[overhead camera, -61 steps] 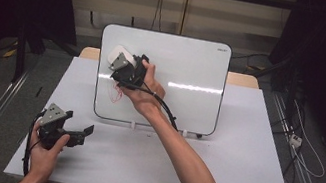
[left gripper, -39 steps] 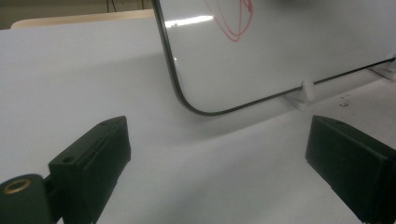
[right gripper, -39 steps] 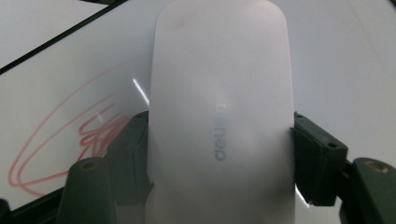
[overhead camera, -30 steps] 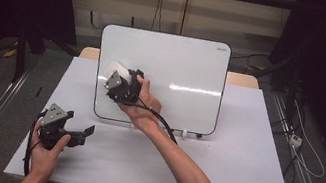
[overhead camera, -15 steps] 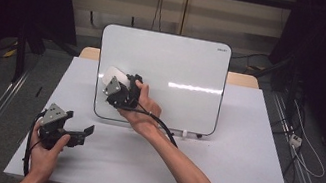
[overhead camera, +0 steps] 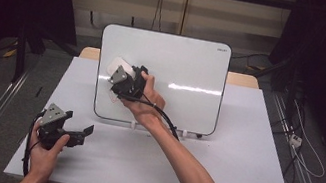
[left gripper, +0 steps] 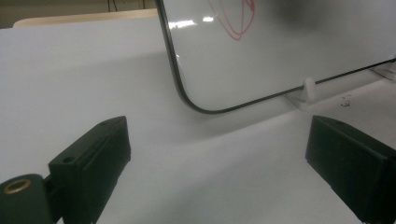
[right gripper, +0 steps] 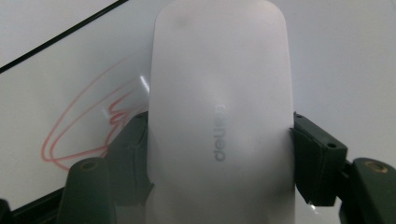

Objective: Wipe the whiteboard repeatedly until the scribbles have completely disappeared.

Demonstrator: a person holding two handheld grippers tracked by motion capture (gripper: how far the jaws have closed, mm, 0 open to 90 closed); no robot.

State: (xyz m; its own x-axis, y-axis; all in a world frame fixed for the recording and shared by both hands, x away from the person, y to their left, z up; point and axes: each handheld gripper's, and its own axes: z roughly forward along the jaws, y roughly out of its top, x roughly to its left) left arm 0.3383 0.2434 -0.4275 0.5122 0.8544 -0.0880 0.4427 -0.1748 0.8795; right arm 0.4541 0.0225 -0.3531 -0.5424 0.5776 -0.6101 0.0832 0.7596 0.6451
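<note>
A whiteboard (overhead camera: pixel 180 69) stands upright on small feet at the back of the table, with red scribbles (right gripper: pixel 84 126) near its lower left. My right gripper (overhead camera: pixel 120 76) is shut on a white eraser (right gripper: pixel 219 116), which lies against the board's left part beside the red marks (left gripper: pixel 233 18). Near the table's front left corner, my left gripper (overhead camera: pixel 80 133) rests low and stands open, with nothing between its black fingers (left gripper: pixel 93 158). The eraser (overhead camera: pixel 117 67) shows as a pale oval above the right gripper's body.
The white tabletop (overhead camera: pixel 242 151) lies in front of and to the right of the board. The board's plastic feet (left gripper: pixel 308 88) stick out at its bottom edge. Cables (overhead camera: pixel 294 140) and dark stands flank the table.
My right gripper has slid the eraser down and a little to the left across the board's left part. The left gripper has stayed where it was.
</note>
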